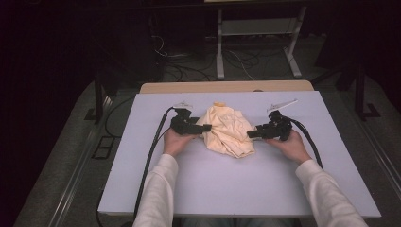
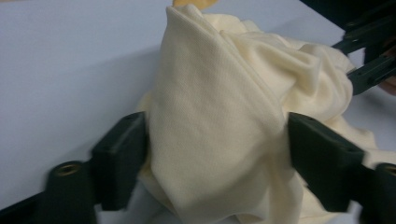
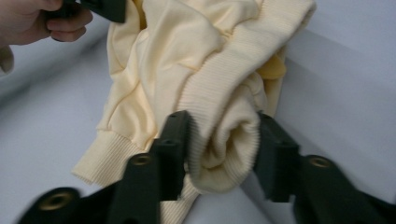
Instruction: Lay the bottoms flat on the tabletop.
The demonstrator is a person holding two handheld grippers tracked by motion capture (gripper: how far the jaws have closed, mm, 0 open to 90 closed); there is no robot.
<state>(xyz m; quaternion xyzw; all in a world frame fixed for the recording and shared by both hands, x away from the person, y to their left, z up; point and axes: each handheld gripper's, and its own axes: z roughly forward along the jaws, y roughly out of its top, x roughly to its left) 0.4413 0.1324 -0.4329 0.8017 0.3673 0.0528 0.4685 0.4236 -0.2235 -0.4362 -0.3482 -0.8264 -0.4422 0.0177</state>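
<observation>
Crumpled pale-yellow knit garment [image 1: 227,130] mid-table on the white board [image 1: 236,184] — left gripper [image 2: 215,154] jaws pinch a wide fabric fold, right gripper [image 3: 219,154] jaws clamp the bunched ribbed hem.

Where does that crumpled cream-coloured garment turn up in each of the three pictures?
High view: the cream garment lies mid-table on the white table top, between the left gripper and the right gripper.
Left gripper view: it fills the middle, bunched between the two black fingers.
Right gripper view: centre and upper part.
Shared landmark: the white table top.
</observation>
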